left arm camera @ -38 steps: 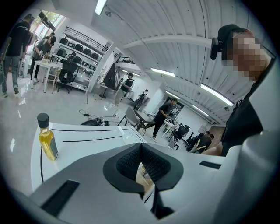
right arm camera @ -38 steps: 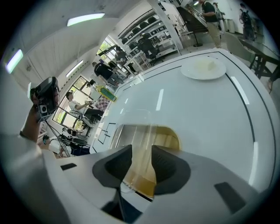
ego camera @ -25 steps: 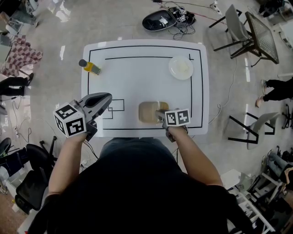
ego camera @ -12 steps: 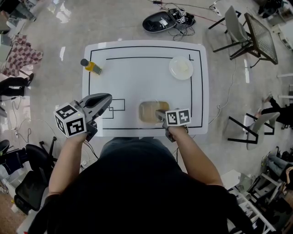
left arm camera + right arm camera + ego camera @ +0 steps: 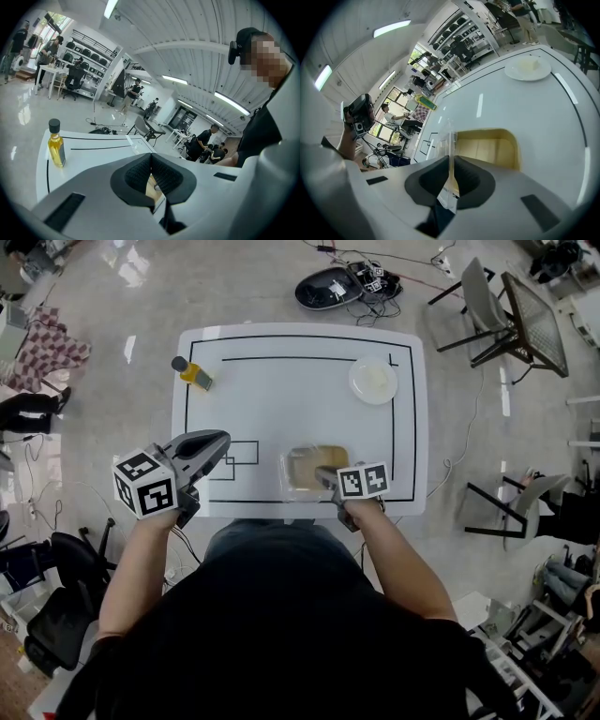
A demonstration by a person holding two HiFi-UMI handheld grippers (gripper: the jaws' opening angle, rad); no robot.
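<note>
Right fingers: the dark ribbed pads (image 5: 466, 176) of the right gripper (image 5: 451, 161) are pinched onto a thin clear plastic lid (image 5: 450, 138), which stands on edge between them.
Lid sticker: a small pale label (image 5: 449, 197) sits on the lid low between the pads; its print is too small to read.
Held thing: the lid belongs to a shallow tan rectangular box (image 5: 487, 147), which lies right in front of the right gripper on the white table (image 5: 511, 105).
Left fingers: the left gripper (image 5: 151, 157) has its pads pressed together at the tips with nothing between them.
Left gripper place: it is held to the left of the tan box (image 5: 314, 465) and well apart from it, pointing toward it (image 5: 220, 439).
Marker cubes: each gripper carries a white cube with black square patterns, one left of the box (image 5: 147, 495) and one just behind it (image 5: 364, 481); they bear no letters.
Table marks: a black outline runs round the table top, and a small black-outlined square (image 5: 242, 454) lies just left of the box.
Bottle: a clear square bottle of yellow oil with a black cap (image 5: 56, 145) stands upright, beyond the box to its left; no label is readable.
Plate: a round white plate (image 5: 373, 381) lies beyond the box to its right, well apart.
</note>
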